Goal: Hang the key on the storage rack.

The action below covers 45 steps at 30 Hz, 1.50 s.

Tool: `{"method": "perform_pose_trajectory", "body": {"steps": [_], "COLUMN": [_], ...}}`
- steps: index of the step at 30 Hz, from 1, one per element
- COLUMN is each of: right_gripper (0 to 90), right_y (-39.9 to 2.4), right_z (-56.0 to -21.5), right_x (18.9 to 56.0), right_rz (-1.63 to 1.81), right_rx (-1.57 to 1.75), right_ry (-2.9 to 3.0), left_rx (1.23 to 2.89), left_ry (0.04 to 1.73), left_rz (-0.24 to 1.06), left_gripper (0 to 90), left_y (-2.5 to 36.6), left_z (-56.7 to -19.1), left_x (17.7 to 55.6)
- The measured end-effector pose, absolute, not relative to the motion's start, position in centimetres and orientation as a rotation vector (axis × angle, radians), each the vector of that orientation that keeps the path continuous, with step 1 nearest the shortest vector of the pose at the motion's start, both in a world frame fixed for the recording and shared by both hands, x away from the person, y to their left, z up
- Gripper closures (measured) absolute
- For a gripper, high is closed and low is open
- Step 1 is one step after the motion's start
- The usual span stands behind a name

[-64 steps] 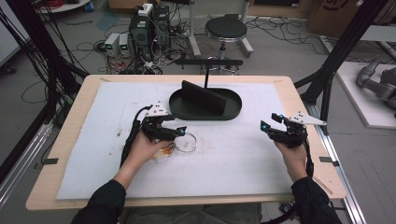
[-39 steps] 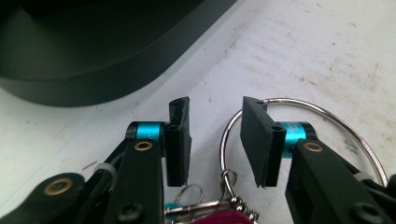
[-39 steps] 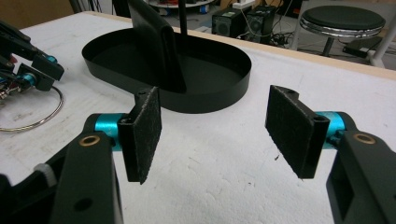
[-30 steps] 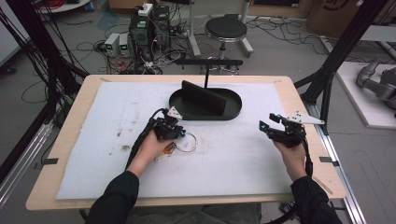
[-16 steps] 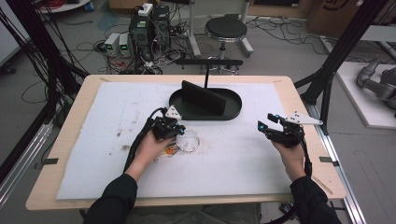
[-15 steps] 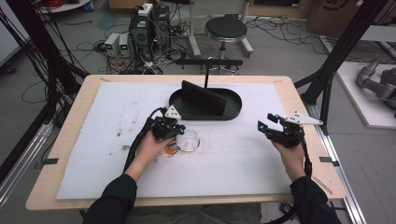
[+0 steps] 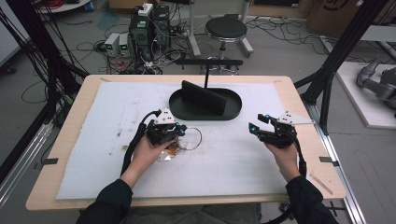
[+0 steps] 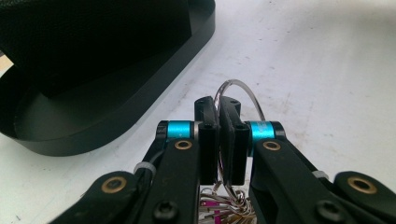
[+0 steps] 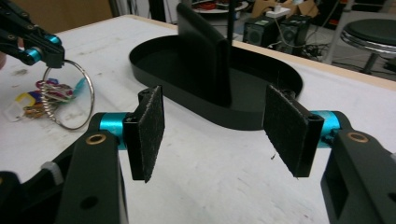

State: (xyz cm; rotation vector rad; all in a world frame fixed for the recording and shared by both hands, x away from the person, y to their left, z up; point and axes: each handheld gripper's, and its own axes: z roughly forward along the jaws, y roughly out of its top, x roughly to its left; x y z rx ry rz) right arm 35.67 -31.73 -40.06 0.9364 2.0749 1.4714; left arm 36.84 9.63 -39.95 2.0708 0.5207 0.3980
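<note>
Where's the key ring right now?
The key ring is left of centre on the white mat, clamped in the left hand-held gripper, just in front of the black tray.

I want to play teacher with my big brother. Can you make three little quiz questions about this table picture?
1. True or false: the left gripper is pinching the metal key ring.
2. What are the right gripper's jaws doing?
A. squeezing the keys
B. standing wide apart with nothing between them
C. holding the black tray
3. Fill in the missing word: an upright black divider stands inside the black oval ____.

Key
1. True: the jaws are closed on the ring, and small keys hang from it.
2. B
3. tray
</note>
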Motion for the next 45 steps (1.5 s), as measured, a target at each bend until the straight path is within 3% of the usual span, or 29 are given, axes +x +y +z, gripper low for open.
{"method": "perform_pose_trajectory", "body": {"steps": [8, 11, 15, 19, 45], "right_gripper": [39.0, 38.9, 38.9, 38.6, 38.6], "right_y": [-30.7, -30.7, -30.8, -30.9, -31.5], "right_z": [-40.0, -40.0, -40.0, -40.0, -40.2], "right_x": [35.6, 35.6, 35.7, 35.7, 36.1], "right_rz": [1.478, 1.479, 1.48, 1.477, 1.481], "right_rx": [0.9, 0.898, 0.911, 0.912, 0.946], "right_ry": [2.101, 2.101, 2.103, 2.101, 2.09], "left_rx": [2.069, 2.093, 2.103, 2.092, 1.951], "left_ry": [0.501, 0.5, 0.483, 0.483, 0.456], "left_rz": [0.345, 0.31, 0.311, 0.302, 0.412], "left_gripper": [85.1, 79.4, 85.6, 86.0, 86.6], "left_y": [10.0, 9.9, 9.9, 10.1, 11.7], "left_z": [-40.1, -40.4, -40.5, -40.6, -36.3], "left_x": [36.2, 36.2, 36.1, 36.1, 35.3]}}
